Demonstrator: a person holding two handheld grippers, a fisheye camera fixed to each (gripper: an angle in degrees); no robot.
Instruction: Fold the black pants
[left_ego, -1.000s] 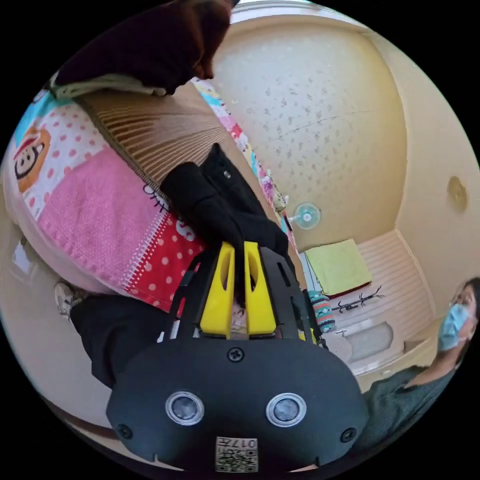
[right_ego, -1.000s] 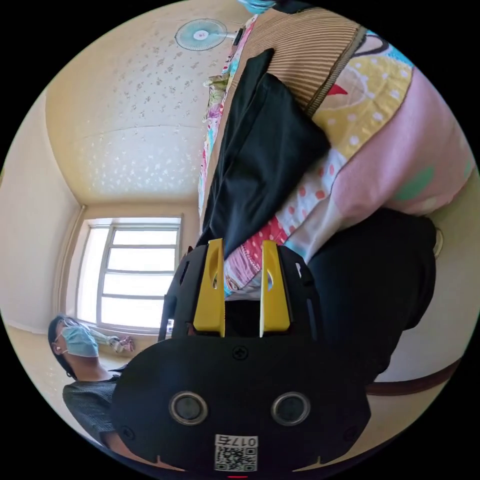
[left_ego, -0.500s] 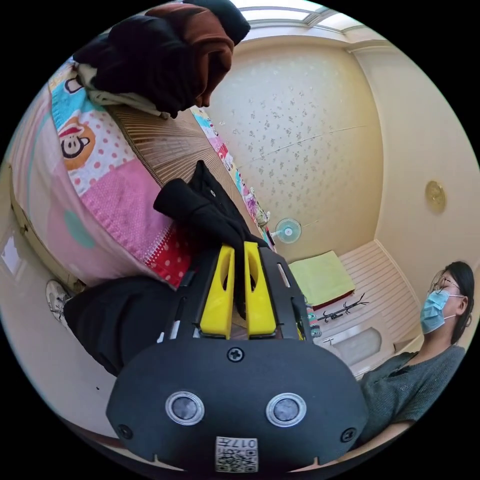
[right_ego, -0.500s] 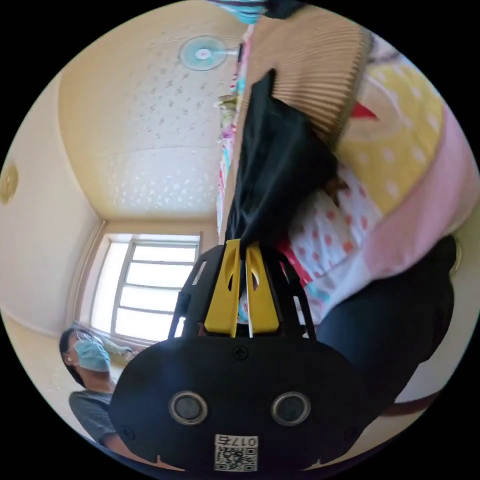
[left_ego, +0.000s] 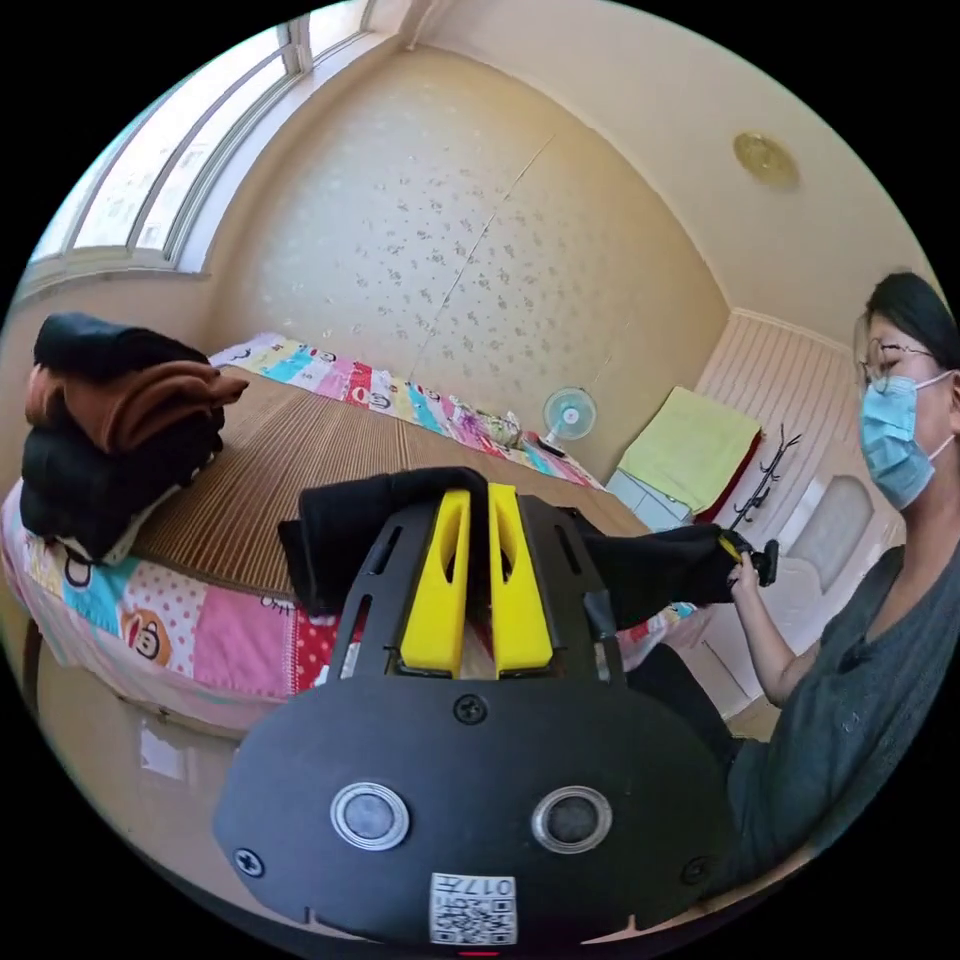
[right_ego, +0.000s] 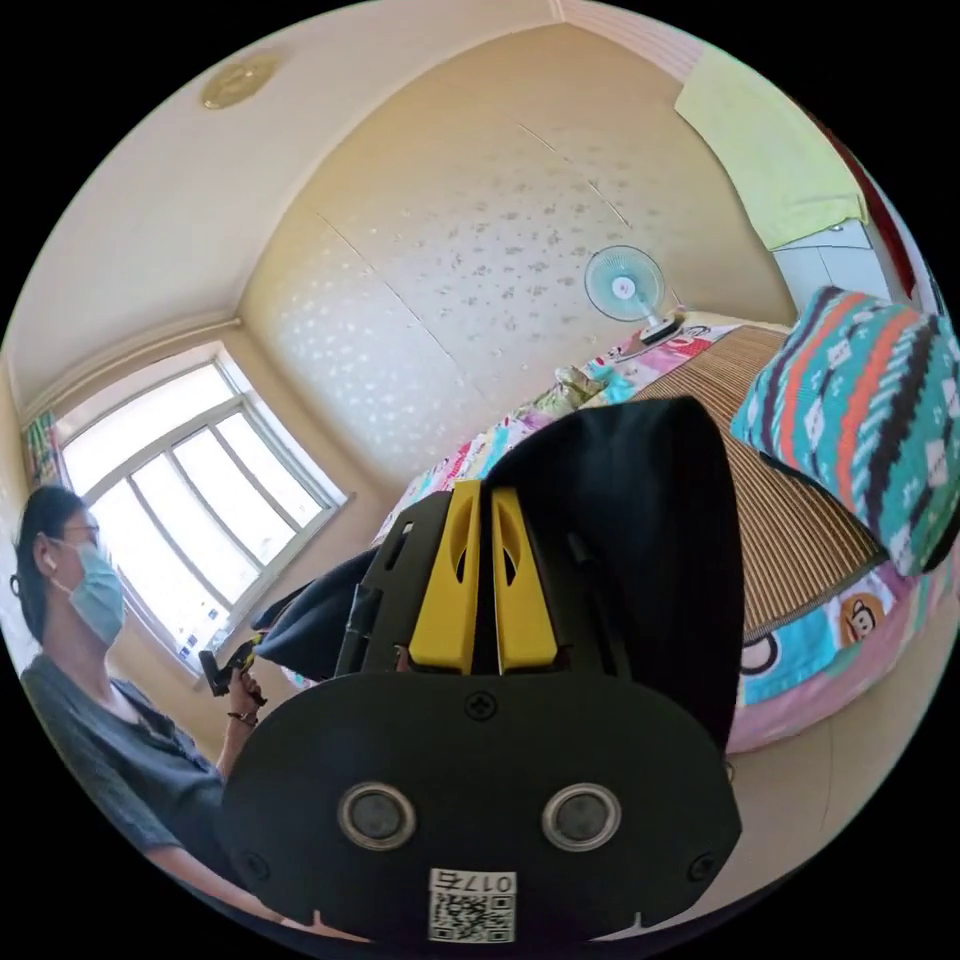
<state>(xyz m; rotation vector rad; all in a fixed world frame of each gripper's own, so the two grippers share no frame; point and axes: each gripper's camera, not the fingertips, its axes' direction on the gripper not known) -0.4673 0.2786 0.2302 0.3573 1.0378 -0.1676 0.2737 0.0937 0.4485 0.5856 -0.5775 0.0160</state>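
Above the near edge of the bed, on the side away from the clothes stack, the black pants hang stretched in the air between the two grippers, so their long axis runs pretty much along that bed edge.

Going left to right in the left gripper view: the stack sits at the bed's far-left corner, then comes the left gripper, jaws pressed together on one end of the pants with a bunch of cloth spilling off to the stack side. From there the fabric runs across to the right gripper, small and near the person's hand, well away from the stack.

In the right gripper view, the right gripper is also pinched tight on black fabric, which drapes over it toward the striped pillow that lies on the bed.

My guess: both ends are held about level, neither hand is clearly closer to the mat, so the next bit is just laying the pants down flat on the bed, lengthwise along that edge.
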